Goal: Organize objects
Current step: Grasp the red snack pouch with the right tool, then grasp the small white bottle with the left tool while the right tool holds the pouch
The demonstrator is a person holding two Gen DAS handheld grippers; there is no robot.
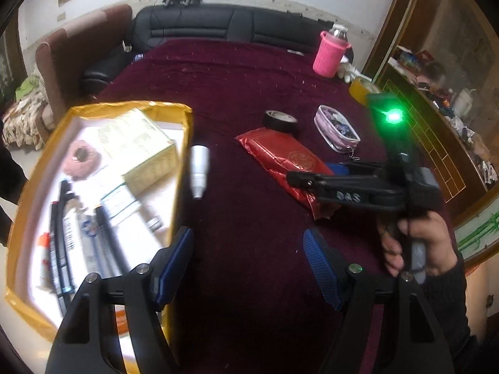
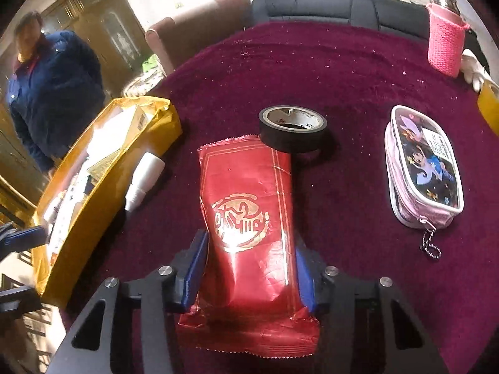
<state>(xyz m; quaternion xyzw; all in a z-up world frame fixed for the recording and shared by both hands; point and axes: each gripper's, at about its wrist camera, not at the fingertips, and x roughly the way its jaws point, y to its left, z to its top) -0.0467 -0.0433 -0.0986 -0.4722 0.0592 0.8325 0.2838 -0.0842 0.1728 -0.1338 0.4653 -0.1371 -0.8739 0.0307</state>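
One red foil packet (image 2: pixel 249 233) on maroon surface (image 2: pixel 343 78), clamped by right hand-held gripper (image 2: pixel 249 268). Left hand-held gripper (image 1: pixel 249 265) agape, empty. One black tape roll (image 2: pixel 292 127), one white bottle (image 2: pixel 145 176), one yellow box (image 2: pixel 78 233), one pink pouch (image 2: pixel 421 168).

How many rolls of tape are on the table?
2: a black roll touching the red packet's far end, and a yellow roll at the table's right edge, partly cut off.

Bare maroon cloth (image 1: pixel 243 243): open lane under the left gripper (image 1: pixel 248 260). Left flank: yellow box (image 1: pixel 184 143), white bottle (image 1: pixel 199 170) just beside its wall. Right flank: red packet (image 2: pixel 249 218), black tape roll (image 2: pixel 293 127) touching its far end, pink pouch (image 2: pixel 424 168) apart.
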